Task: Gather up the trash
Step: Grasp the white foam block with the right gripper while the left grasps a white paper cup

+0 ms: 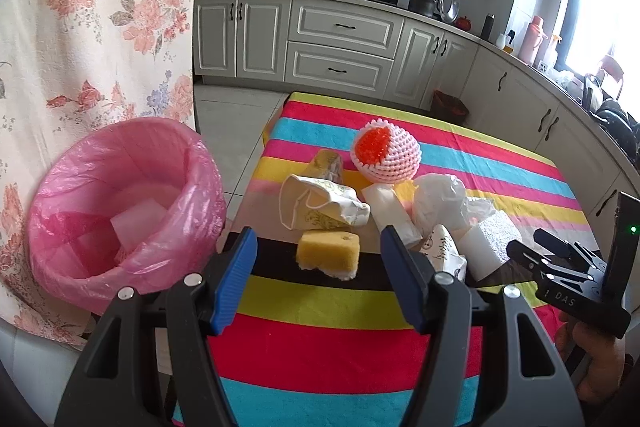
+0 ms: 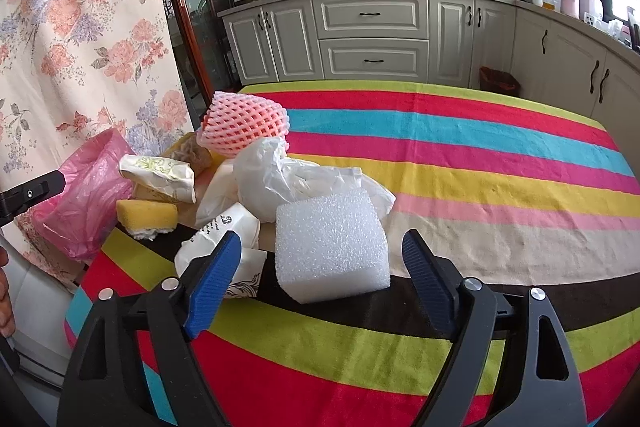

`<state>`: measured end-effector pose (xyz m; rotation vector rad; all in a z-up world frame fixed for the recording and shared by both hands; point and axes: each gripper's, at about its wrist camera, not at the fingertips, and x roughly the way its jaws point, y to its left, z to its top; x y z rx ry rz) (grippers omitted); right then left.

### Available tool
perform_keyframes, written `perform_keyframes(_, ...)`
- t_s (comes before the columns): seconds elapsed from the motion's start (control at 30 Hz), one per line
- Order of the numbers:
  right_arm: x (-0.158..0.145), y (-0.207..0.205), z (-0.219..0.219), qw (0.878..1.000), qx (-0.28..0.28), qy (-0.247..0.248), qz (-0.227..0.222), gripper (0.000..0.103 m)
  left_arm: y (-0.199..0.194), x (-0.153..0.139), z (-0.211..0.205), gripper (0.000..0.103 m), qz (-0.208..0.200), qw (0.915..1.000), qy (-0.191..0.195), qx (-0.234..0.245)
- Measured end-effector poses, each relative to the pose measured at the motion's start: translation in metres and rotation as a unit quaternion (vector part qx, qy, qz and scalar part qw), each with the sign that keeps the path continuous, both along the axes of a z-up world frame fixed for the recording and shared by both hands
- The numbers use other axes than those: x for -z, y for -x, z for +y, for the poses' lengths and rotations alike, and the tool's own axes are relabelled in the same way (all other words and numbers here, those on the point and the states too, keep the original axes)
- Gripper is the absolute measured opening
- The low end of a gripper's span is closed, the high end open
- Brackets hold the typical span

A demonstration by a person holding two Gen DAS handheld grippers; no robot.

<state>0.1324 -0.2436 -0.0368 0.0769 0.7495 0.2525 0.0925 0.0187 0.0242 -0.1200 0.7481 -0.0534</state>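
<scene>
A pile of trash lies on the striped tablecloth (image 2: 480, 163). My left gripper (image 1: 318, 233) is open, and a yellow sponge (image 1: 328, 253) lies just ahead between its blue pads, untouched. Behind the sponge are a crumpled paper cup (image 1: 316, 203), a pink foam fruit net (image 1: 386, 153) and a white plastic bag (image 1: 440, 203). My right gripper (image 2: 320, 235) is open around a white foam block (image 2: 332, 247), with gaps on both sides. A pink-lined bin (image 1: 120, 211) stands left of the table with a pale foam piece inside.
A floral curtain (image 1: 80, 27) hangs behind the bin. Printed paper wrappers (image 2: 224, 231) lie beside the foam block. Kitchen cabinets (image 1: 340, 39) line the far wall, with a small dark bin (image 1: 450, 107) on the floor. The cloth's right half (image 2: 500, 227) is bare.
</scene>
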Motion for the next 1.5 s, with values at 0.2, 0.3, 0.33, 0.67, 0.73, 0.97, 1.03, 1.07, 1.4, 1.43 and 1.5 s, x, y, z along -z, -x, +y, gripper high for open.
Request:
perform_keyframes(0.2, 0.014, -0.012, 0.001, 1.0, -0.001, 0.004, 0.015, 0.078, -0.008, 0.012, -0.02, 0.062, 0.014, 0.9997, 0.003, 0.019)
perform_keyframes(0.3, 0.022, -0.017, 0.0, 1.0, 0.0, 0.004, 0.024, 0.078, -0.011, 0.018, -0.029, 0.062, 0.021, 0.9993, 0.008, 0.029)
perform_keyframes(0.33, 0.024, -0.019, 0.0, 1.0, -0.001, 0.005, 0.026, 0.078, -0.012, 0.019, -0.032, 0.062, 0.024, 0.9992, 0.01, 0.031)
perform_keyframes(0.67, 0.032, -0.017, -0.006, 0.999, -0.014, -0.01, 0.032, 0.066, -0.023, 0.035, -0.061, 0.062, 0.042, 0.9974, 0.016, 0.057)
perform_keyframes(0.73, 0.03, -0.014, -0.011, 0.999, -0.011, -0.014, 0.028, 0.066, -0.026, 0.039, -0.069, 0.062, 0.048, 0.9966, 0.018, 0.065)
perform_keyframes(0.97, 0.016, -0.004, -0.036, 1.0, 0.007, -0.017, 0.01, 0.066, -0.038, 0.056, -0.097, 0.064, 0.071, 0.9926, 0.034, 0.093)
perform_keyframes(1.03, 0.011, -0.002, -0.043, 1.0, 0.013, -0.018, 0.005, 0.066, -0.043, 0.061, -0.103, 0.065, 0.076, 0.9917, 0.038, 0.097)
perform_keyframes(1.07, 0.009, -0.002, -0.046, 1.0, 0.015, -0.017, 0.003, 0.066, -0.045, 0.064, -0.106, 0.066, 0.08, 0.9911, 0.04, 0.099)
perform_keyframes(1.4, 0.004, 0.002, -0.065, 0.999, 0.029, -0.023, -0.004, 0.066, -0.065, 0.088, -0.126, 0.075, 0.111, 0.9878, 0.034, 0.104)
perform_keyframes(1.43, 0.004, 0.002, -0.065, 0.999, 0.029, -0.023, -0.004, 0.066, -0.066, 0.091, -0.127, 0.076, 0.115, 0.9872, 0.034, 0.105)
perform_keyframes(1.5, 0.004, 0.002, -0.065, 0.999, 0.029, -0.022, -0.004, 0.066, -0.069, 0.096, -0.131, 0.078, 0.124, 0.9864, 0.026, 0.106)
